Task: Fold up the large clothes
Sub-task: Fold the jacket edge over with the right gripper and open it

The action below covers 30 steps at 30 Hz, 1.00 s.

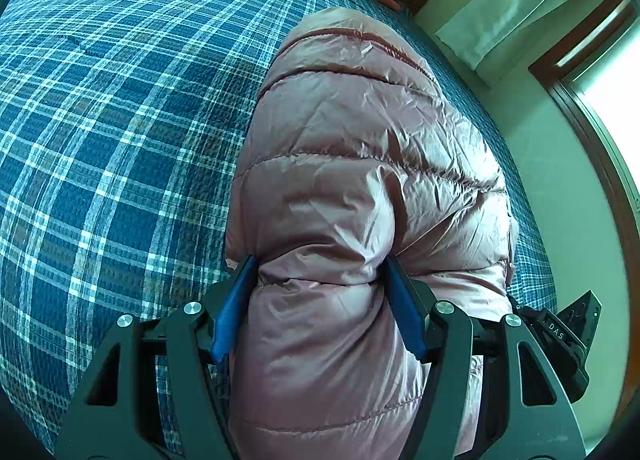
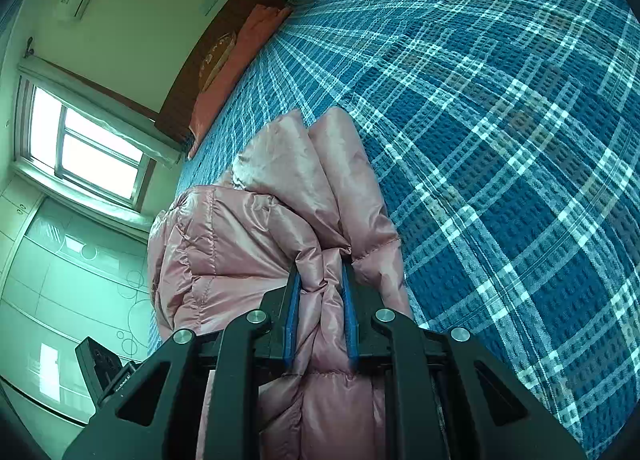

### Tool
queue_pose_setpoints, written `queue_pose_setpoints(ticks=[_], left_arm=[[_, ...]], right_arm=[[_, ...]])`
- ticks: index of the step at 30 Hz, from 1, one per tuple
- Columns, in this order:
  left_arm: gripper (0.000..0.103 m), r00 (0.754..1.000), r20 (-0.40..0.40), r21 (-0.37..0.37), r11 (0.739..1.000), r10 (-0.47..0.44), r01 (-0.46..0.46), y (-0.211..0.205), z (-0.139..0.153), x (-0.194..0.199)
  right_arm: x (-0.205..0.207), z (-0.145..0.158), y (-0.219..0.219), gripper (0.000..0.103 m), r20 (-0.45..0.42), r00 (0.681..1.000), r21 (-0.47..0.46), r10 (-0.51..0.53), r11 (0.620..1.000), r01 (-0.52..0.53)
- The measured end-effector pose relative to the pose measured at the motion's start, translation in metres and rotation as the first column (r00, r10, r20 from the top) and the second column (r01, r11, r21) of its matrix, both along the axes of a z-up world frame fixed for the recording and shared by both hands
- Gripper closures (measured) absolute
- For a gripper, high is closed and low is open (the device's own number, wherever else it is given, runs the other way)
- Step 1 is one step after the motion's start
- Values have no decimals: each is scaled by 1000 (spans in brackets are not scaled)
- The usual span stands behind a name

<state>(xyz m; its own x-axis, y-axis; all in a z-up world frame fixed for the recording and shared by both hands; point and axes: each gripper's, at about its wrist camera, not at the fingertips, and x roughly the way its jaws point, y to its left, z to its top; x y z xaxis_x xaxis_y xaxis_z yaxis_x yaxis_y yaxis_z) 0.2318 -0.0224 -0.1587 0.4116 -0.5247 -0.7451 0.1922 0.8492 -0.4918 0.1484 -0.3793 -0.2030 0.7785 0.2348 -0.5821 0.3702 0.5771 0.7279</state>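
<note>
A shiny pink quilted puffer jacket [image 1: 360, 132] lies bunched on a bed with a blue plaid cover [image 1: 112, 108]. My left gripper [image 1: 320, 264] is shut on a thick padded fold of the jacket, its blue pads pressing both sides. In the right wrist view the same jacket [image 2: 248, 228] hangs in folds over the plaid cover [image 2: 500, 140]. My right gripper [image 2: 322, 264] is shut on a narrower pinch of the jacket's fabric. The part of the jacket below both grippers is hidden.
A pink pillow [image 2: 236, 60] lies against a dark wooden headboard [image 2: 224, 20] at the head of the bed. A window [image 2: 84, 144] and a wardrobe with circle patterns [image 2: 72, 280] stand beside the bed. The other gripper's body [image 1: 560, 336] shows at the left view's right edge.
</note>
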Motion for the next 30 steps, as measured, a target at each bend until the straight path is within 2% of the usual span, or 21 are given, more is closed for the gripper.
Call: queue_pose_setpoints(ticks=[3, 8, 9, 10, 12, 19, 24, 30], left_arm=[[39, 1000, 1, 8, 1000, -1, 1, 0, 1, -1], [35, 1000, -10, 2, 1000, -3, 3, 0, 4, 2], [33, 1000, -15, -2, 1000, -2, 2, 2, 6, 2], [32, 1000, -18, -2, 1000, 2, -2, 4, 7, 0], [26, 1000, -17, 1, 1000, 16, -16, 8, 11, -1], [21, 998, -56, -69, 997, 27, -31, 27, 14, -8], [20, 995, -95, -131, 991, 9, -22, 33, 4, -9], [20, 990, -142, -204, 979, -1, -29, 38, -6, -6]], right_arm=[[-3, 2, -1, 83, 4, 1000, 6, 4, 1000, -4], [-11, 20, -1, 68, -1, 1000, -45, -2, 999, 2], [-15, 24, 0, 59, -1, 1000, -53, -5, 999, 5], [-20, 28, 1, 44, 1, 1000, -55, -11, 998, 11], [-31, 34, 0, 37, 11, 999, -56, -30, 998, 31], [-43, 33, 9, 31, -8, 1000, -36, 2, 999, -2], [-41, 22, 15, 28, -16, 1000, -29, 0, 1000, 0], [-44, 22, 11, 28, -6, 1000, -14, 10, 1000, -10]])
